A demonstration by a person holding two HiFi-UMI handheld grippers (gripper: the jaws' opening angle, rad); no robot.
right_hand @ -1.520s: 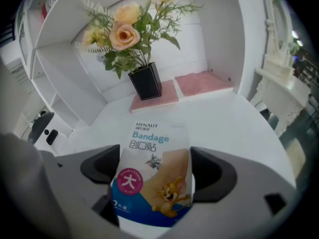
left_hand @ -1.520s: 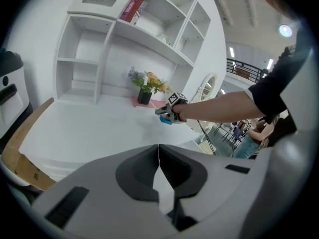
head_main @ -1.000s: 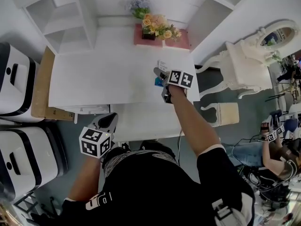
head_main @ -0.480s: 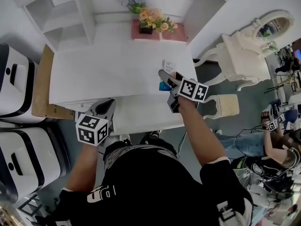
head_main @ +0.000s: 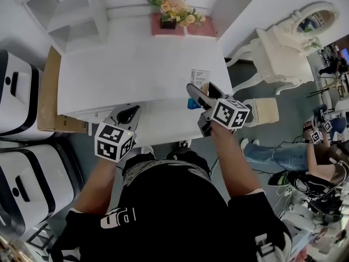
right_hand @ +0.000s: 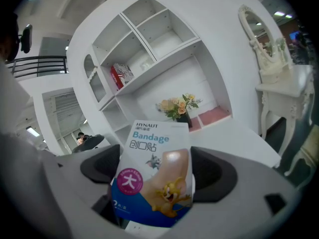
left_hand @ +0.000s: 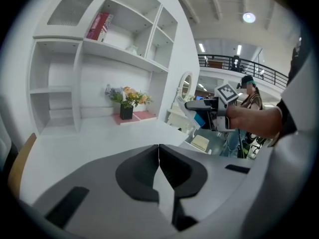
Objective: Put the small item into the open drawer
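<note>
My right gripper (head_main: 200, 90) is shut on a small bandage box (head_main: 199, 78), white on top and blue below, and holds it upright over the desk's front right corner. The right gripper view shows the box (right_hand: 154, 173) pinched between both fingers (right_hand: 215, 169). Just below the desk's front edge the white drawer (head_main: 163, 125) is pulled out. At the drawer's left front corner my left gripper (head_main: 128, 115) is shut and holds nothing. In the left gripper view its jaws (left_hand: 158, 156) meet, and the right gripper (left_hand: 202, 105) with the box shows beyond them.
A flower pot on a pink tray (head_main: 173, 16) stands at the back of the white desk (head_main: 120, 75), under white shelves (head_main: 65, 10). A cardboard slab (head_main: 49, 94) and white cases (head_main: 16, 100) are on the left. A white vanity (head_main: 283, 42), a stool (head_main: 263, 111) and a person (head_main: 305, 157) are on the right.
My right gripper has drawn back toward me and a little right with the box, from over the desk to its front edge. The left gripper stays by the drawer.
</note>
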